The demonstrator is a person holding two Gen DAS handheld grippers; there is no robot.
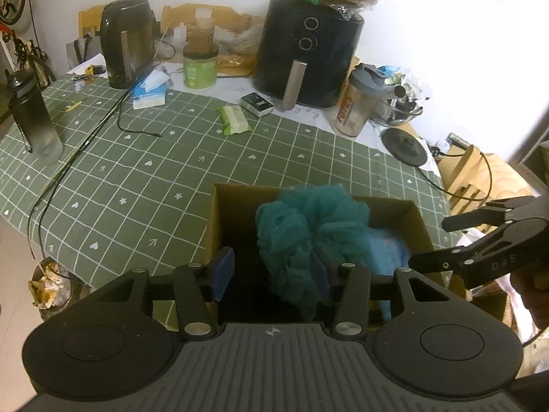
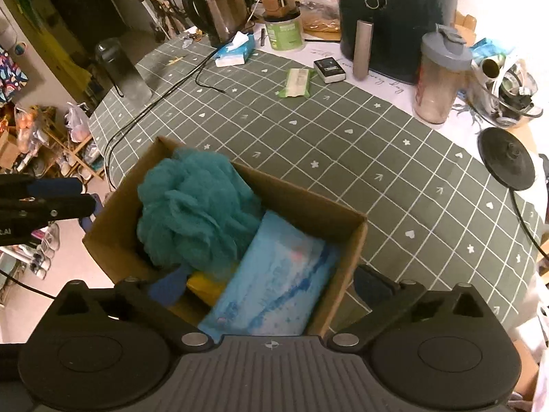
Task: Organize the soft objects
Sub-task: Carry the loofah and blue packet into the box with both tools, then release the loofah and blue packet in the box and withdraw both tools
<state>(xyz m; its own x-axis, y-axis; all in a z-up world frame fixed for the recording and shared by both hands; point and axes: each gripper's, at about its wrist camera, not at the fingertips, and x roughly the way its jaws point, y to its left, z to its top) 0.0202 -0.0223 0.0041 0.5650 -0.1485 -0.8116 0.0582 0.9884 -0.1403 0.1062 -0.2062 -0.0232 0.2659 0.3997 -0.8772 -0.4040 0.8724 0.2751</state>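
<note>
An open cardboard box (image 1: 212, 226) (image 2: 302, 199) stands at the near edge of the green checked table. A teal mesh bath pouf (image 1: 302, 230) (image 2: 195, 213) sits in it, beside a light blue soft pack (image 2: 281, 285) (image 1: 387, 254) and a yellow item (image 2: 206, 286). My left gripper (image 1: 271, 271) (image 2: 85, 195) is open over the box. The pouf rests against its right pad, with a dark gap to the left pad. My right gripper (image 2: 271, 285) (image 1: 427, 243) is wide open, one finger inside the box and the other outside its right wall, the blue pack lying loose between them.
Further back on the table are a dark water bottle (image 1: 34, 116), a kettle (image 1: 127, 41), a tissue pack (image 1: 149, 94), a green wipes pack (image 1: 235, 120), an air fryer (image 1: 308, 51), a shaker bottle (image 1: 360, 103) and a kettle base (image 1: 405, 146). Black cables (image 1: 103, 120) run across the left side.
</note>
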